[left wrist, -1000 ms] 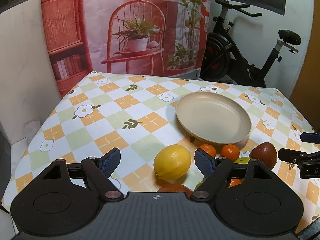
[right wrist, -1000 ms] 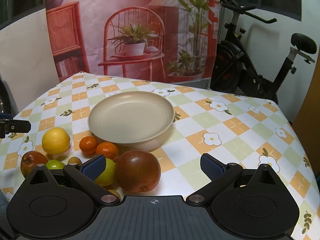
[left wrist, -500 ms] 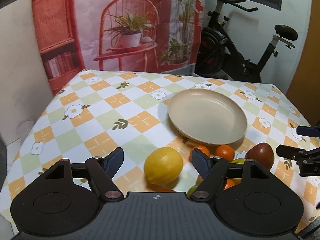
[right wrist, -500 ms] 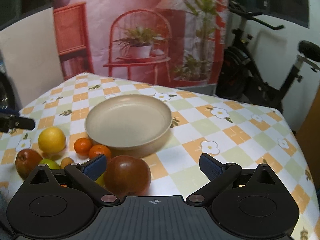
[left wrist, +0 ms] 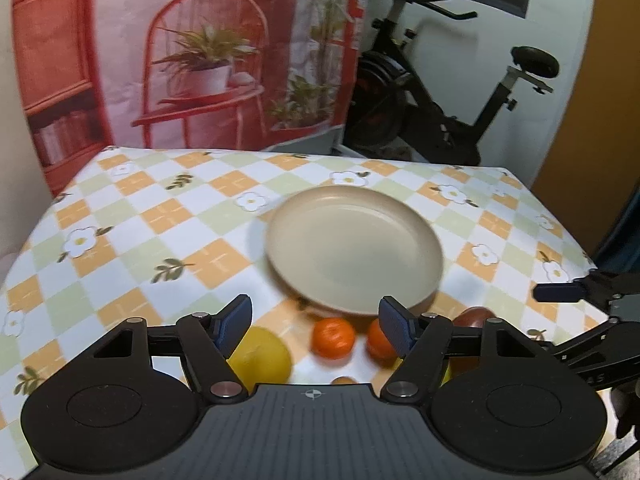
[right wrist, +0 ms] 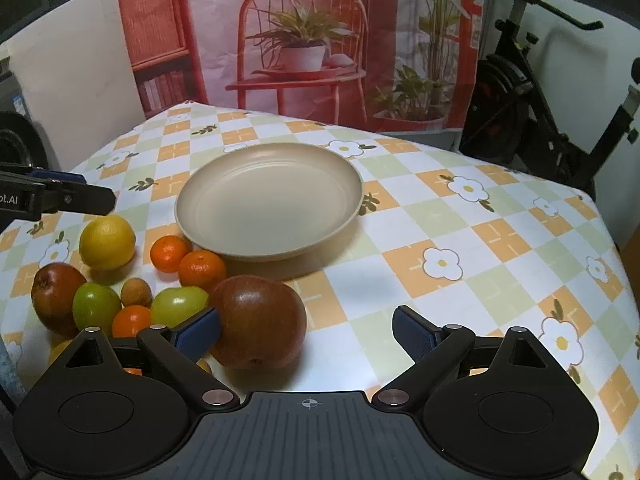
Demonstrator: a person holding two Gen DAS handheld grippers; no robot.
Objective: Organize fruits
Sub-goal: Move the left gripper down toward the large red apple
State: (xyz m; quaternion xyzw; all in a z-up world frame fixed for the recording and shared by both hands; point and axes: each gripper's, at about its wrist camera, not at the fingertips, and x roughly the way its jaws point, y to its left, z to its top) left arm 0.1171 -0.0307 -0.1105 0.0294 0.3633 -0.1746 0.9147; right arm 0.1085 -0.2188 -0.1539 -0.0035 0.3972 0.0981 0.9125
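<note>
Narrowing but gripping nothing, both the left gripper (left wrist: pixel 315 324) and right gripper (right wrist: pixel 306 330) are closing in on fruit piled at the plate's (right wrist: pixel 192 216) seven o'clock; the red apple (right wrist: pixel 258 322), nudged off-centre, is risking a roll.

Checkered floral tablecloth (right wrist: pixel 460 208), beige plate (right wrist: pixel 268 200), fruits (right wrist: pixel 168 280) clustered beside it

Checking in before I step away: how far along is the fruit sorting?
Nothing looks done: the beige plate holds no fruit. In hand: nothing, but the right claw, jaws just narrowing, frames the big red apple, while the left claw, also narrowing, is over the tangerines. Left: all the fruit, lemon included, lies on the tablecloth.
</note>
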